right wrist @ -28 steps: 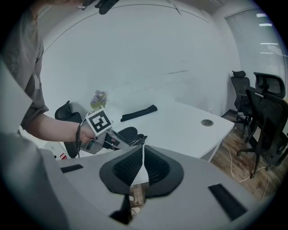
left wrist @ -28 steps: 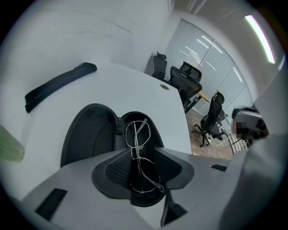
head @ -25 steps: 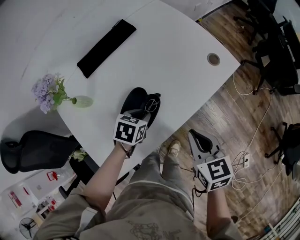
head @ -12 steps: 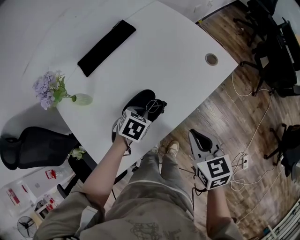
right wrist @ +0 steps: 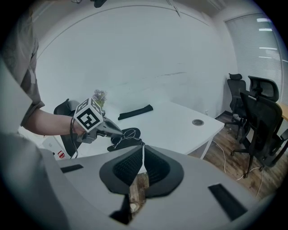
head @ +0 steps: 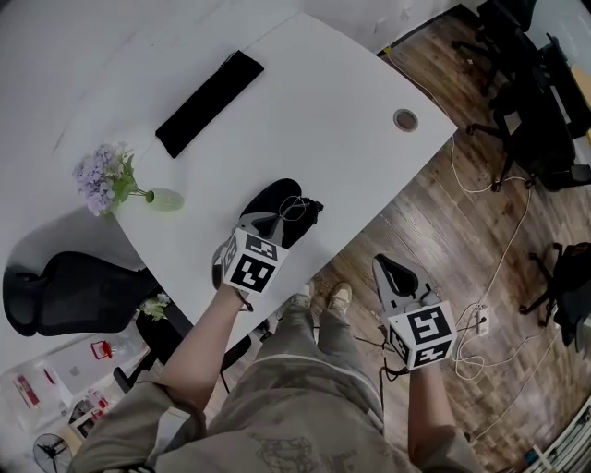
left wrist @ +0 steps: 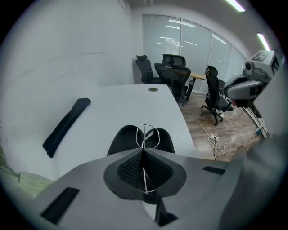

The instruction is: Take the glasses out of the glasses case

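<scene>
Cool, even light falls from ceiling strips [left wrist: 236, 5] at the far right of the left gripper view. It leaves the white table [head: 323, 120] bright, almost washed out, with only soft shadows. The thin wire of the glasses [left wrist: 146, 134] catches a pale glint. Both gripper views bend strongly, go black at the corners and blur close up.

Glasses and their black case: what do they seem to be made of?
Glasses: probably metal; a thin, bright wire frame with slight shine. Case: matte black, no gloss; perhaps fabric or soft leatherette, cannot tell which.
</scene>
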